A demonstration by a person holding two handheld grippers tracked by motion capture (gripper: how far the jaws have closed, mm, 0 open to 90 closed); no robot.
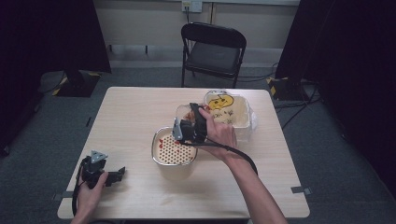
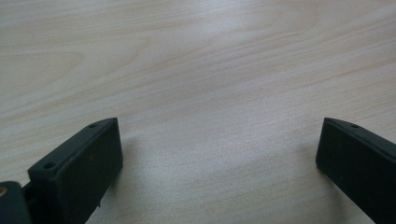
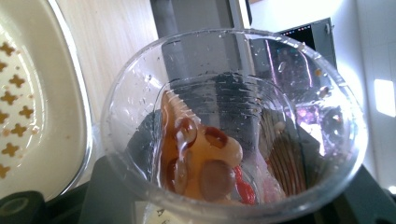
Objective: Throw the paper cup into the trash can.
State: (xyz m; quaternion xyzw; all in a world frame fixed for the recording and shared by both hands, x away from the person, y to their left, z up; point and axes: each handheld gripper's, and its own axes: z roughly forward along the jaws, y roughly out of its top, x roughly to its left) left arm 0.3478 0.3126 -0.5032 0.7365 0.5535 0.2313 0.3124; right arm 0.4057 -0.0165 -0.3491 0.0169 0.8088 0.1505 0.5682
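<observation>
My right gripper [image 1: 187, 120] is shut on a clear plastic cup [image 1: 183, 112], held tilted above the far rim of a white strainer bowl [image 1: 173, 148] with a red-dotted perforated bottom. In the right gripper view the cup [image 3: 233, 126] holds several brownish beans [image 3: 205, 161] in a little liquid, and the strainer [image 3: 32, 116] lies to its left. My left gripper [image 1: 116, 175] rests on the table near the front left corner. Its jaws stand wide open over bare wood [image 2: 219, 93] with nothing between them.
A translucent white tub [image 1: 233, 114] with a yellow print stands just right of the cup. A black folding chair [image 1: 212, 49] stands beyond the table's far edge. Dark curtains hang at both sides.
</observation>
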